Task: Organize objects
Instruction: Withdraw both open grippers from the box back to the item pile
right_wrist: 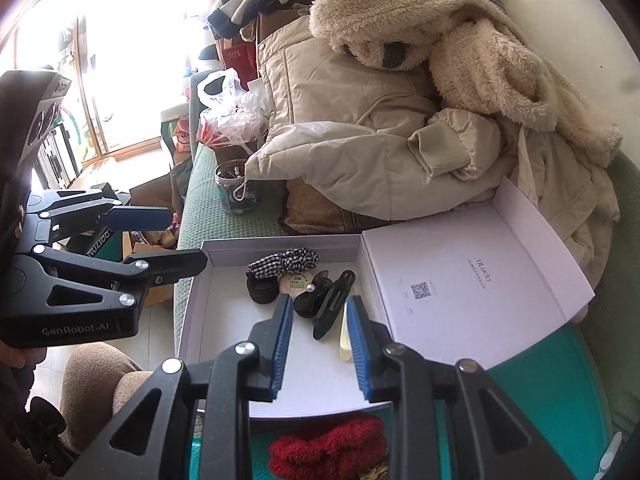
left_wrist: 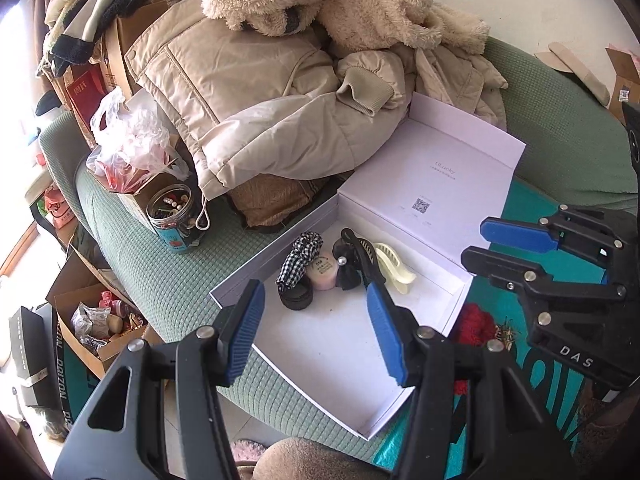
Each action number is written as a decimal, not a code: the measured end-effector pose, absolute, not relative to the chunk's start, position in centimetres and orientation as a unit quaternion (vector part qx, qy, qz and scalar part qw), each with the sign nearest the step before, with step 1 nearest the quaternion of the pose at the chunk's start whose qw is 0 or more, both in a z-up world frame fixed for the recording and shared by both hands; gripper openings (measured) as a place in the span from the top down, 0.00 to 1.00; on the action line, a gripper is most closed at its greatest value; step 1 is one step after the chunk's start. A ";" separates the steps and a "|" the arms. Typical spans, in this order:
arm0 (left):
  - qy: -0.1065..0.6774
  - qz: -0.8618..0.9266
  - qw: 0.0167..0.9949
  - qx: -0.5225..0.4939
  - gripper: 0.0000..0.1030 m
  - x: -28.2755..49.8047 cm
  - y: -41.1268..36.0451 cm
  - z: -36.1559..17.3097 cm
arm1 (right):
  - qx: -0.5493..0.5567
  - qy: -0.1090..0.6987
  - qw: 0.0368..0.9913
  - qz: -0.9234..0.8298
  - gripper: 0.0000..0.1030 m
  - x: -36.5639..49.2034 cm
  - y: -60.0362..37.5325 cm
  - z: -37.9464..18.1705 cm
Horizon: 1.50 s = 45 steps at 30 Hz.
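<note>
The left claw (left_wrist: pixel 316 328) hangs above the near part of the box (left_wrist: pixel 320 344), its blue pads well apart with nothing between them. The right claw (right_wrist: pixel 318 344) hangs over the same box from the other side, jaws parted by a narrower gap and likewise empty; in the left view it shows at the right edge (left_wrist: pixel 476 242), clear of the box.

The box is white, shallow, and lies on a green sofa (left_wrist: pixel 168 272), with its lid (left_wrist: pixel 444 184) folded back on the far right. Its things are gathered in the far corner: a checked scrunchie (left_wrist: pixel 298 258), a black band (left_wrist: pixel 296 300) near it, a pink round pot (left_wrist: pixel 324 272) touching the scrunchie, a black clip (left_wrist: pixel 356 256) just right of the pot, and a cream clip (left_wrist: pixel 394 270) furthest right. The near half of the box floor is bare.

Outside the box, near its right corner, a red fuzzy piece (right_wrist: pixel 328 448) lies on a teal cloth (right_wrist: pixel 552 400). Beyond the box, a beige jacket (left_wrist: pixel 256 96) is heaped with a fleece (left_wrist: pixel 344 0) on top. Left of it stands a jar (left_wrist: pixel 172 216) beside a plastic bag (left_wrist: pixel 132 136).
</note>
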State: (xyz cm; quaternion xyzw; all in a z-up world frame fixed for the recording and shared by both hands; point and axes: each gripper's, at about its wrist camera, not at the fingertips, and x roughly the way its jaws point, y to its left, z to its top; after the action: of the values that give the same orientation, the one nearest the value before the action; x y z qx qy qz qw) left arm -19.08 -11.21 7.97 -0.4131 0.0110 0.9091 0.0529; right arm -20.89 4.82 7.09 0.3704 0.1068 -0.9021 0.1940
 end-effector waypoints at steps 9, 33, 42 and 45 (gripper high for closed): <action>0.013 0.911 0.068 -0.406 0.50 -14.4 -8.6 8.8 | 0.364 0.098 0.178 -0.909 0.74 -16.3 6.5 7.9; 0.017 0.899 0.112 -0.423 0.48 -5.6 -1.9 6.2 | 0.387 0.070 0.137 -0.909 0.74 -5.3 10.5 5.3; 0.015 0.885 0.133 -0.446 0.48 -6.0 0.2 2.7 | 0.412 0.051 0.120 -0.902 0.74 -4.0 12.1 2.2; 0.011 0.880 0.140 -0.454 0.48 -6.6 0.7 1.4 | 0.421 0.041 0.115 -0.899 0.74 -4.3 12.8 1.1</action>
State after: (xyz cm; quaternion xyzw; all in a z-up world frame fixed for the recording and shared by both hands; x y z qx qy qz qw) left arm -6.62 0.74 1.38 -0.4544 0.0107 0.8797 0.1397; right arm -4.25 12.83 1.06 0.4211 0.0409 -0.8987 0.1154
